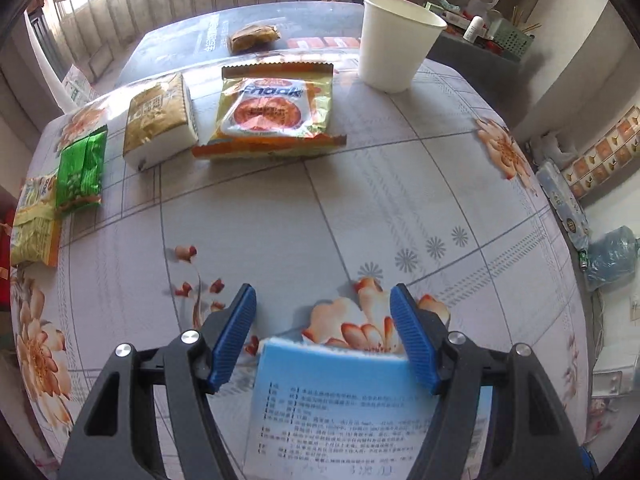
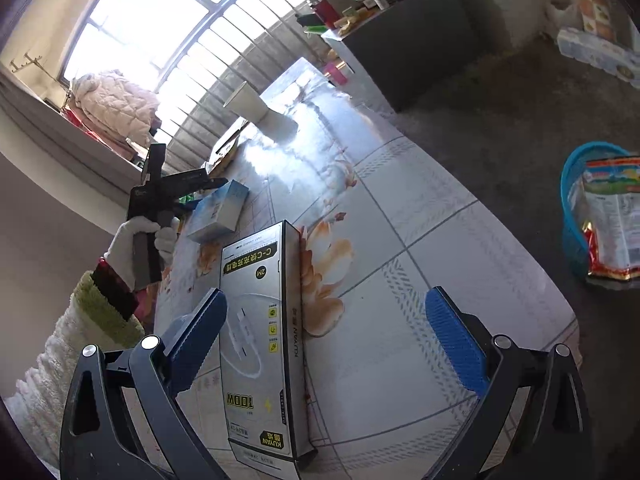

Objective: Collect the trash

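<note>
In the left wrist view a light blue printed box (image 1: 360, 404) lies on the floral tablecloth (image 1: 400, 208) between the blue pads (image 1: 236, 336) of my left gripper (image 1: 324, 294). The jaws stand open; the right pad is at the box's edge, the left one is apart from it. The right wrist view shows that same gripper (image 2: 188, 188) in a white-gloved hand (image 2: 132, 240), over the blue box (image 2: 218, 212). My right gripper (image 2: 326, 294) is open above a grey cable box (image 2: 260, 340) that lies flat, nearer its left finger.
Further back on the table lie an orange snack packet (image 1: 276, 112), a brown tissue pack (image 1: 160, 120), a green packet (image 1: 80, 176), a yellow packet (image 1: 34, 224) and a small brown packet (image 1: 254, 38). A white paper cup (image 1: 396, 40) stands upright. A blue basket (image 2: 572, 216) holding a bag (image 2: 612, 216) sits on the floor.
</note>
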{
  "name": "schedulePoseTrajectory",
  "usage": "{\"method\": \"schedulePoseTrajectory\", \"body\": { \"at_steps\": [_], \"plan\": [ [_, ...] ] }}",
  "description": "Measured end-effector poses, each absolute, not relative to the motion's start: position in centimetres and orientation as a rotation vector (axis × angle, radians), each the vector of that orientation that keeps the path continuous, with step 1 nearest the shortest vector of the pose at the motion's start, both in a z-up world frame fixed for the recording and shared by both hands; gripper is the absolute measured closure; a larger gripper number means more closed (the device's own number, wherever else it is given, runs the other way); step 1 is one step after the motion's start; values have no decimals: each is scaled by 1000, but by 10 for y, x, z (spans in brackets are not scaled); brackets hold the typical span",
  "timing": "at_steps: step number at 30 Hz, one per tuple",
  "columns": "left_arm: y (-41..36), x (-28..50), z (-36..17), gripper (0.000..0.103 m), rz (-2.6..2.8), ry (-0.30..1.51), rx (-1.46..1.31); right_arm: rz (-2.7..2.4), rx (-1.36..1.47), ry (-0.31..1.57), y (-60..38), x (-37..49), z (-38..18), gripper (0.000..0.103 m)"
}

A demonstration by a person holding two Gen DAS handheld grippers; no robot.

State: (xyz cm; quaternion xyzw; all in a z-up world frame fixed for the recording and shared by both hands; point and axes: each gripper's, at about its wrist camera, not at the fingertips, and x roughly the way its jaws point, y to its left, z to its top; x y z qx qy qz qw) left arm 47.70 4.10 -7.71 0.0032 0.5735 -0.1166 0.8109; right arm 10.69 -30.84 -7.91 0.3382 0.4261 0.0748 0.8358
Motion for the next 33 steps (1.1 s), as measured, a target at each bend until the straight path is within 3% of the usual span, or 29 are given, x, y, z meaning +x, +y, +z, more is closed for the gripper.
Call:
{"method": "schedulePoseTrajectory", "body": {
  "at_steps": [9, 18, 24, 33],
  "plan": [
    [83, 333, -64, 36, -408, 1305, -130, 215, 697, 908, -294, 105, -73, 7],
    [115, 206, -54, 35, -551, 1286, -316, 298, 473, 964, -251, 95, -54, 7],
    [96, 147, -40, 27, -648, 1175, -146, 320, 354, 1014, -228, 97, -56, 7],
    [46, 122, -39, 23, -682, 1062, 171, 241, 243, 1042, -214, 117, -58, 7]
  ]
}}
